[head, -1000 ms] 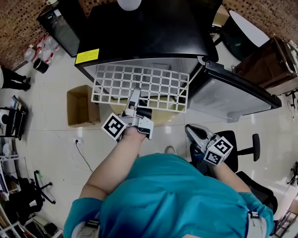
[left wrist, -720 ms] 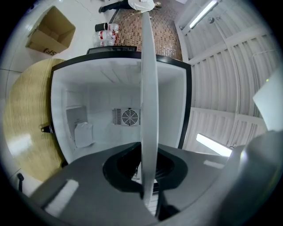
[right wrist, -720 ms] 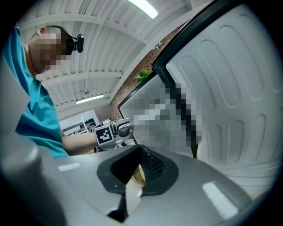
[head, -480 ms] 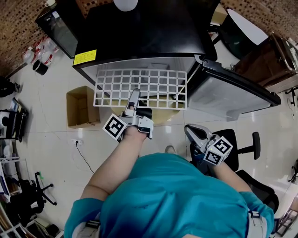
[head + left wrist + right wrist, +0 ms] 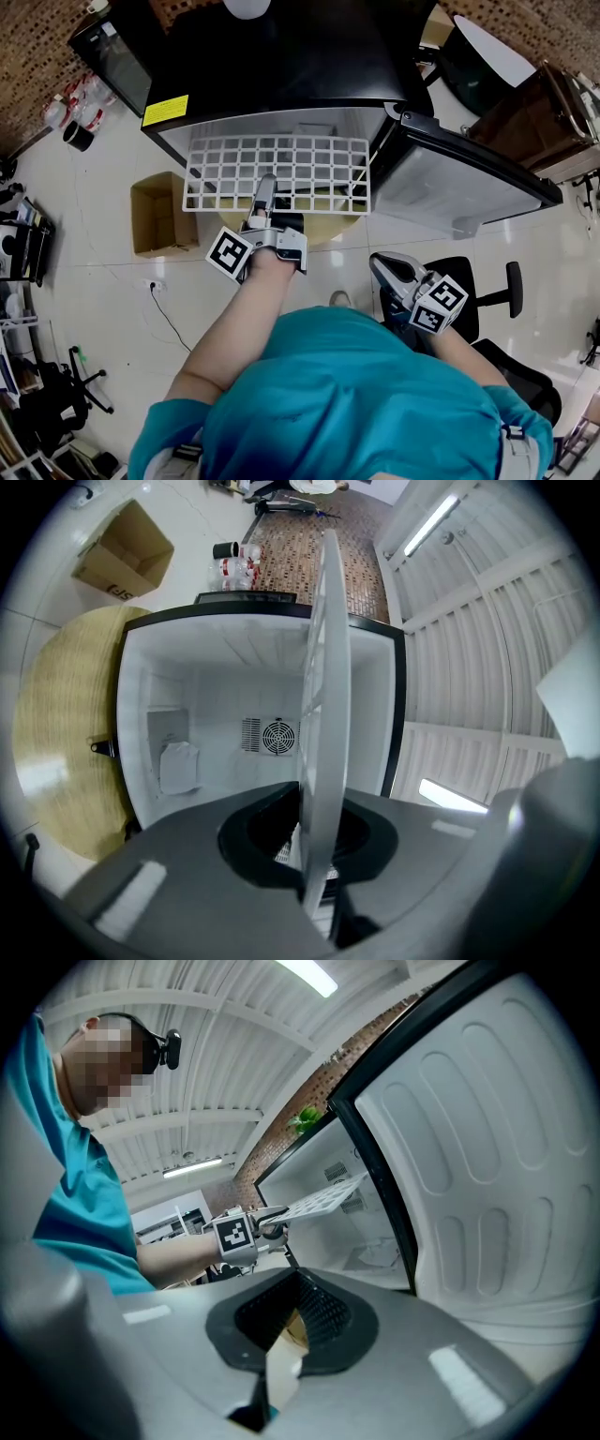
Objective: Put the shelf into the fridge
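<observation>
My left claw is clamped on the near edge of the white grid shelf, which lies level at the mouth of the glossy black fridge. The print on the fridge's yellow sticker is too small to read. My right claw hangs low, closed on nothing.

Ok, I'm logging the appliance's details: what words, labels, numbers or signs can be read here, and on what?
No text can be read.
Yellow label on the fridge top: print too small to read.
Cardboard box: dark print on its side, too blurred to read.
Cubes on the left gripper and right gripper: square marker patterns only, no letters.
</observation>
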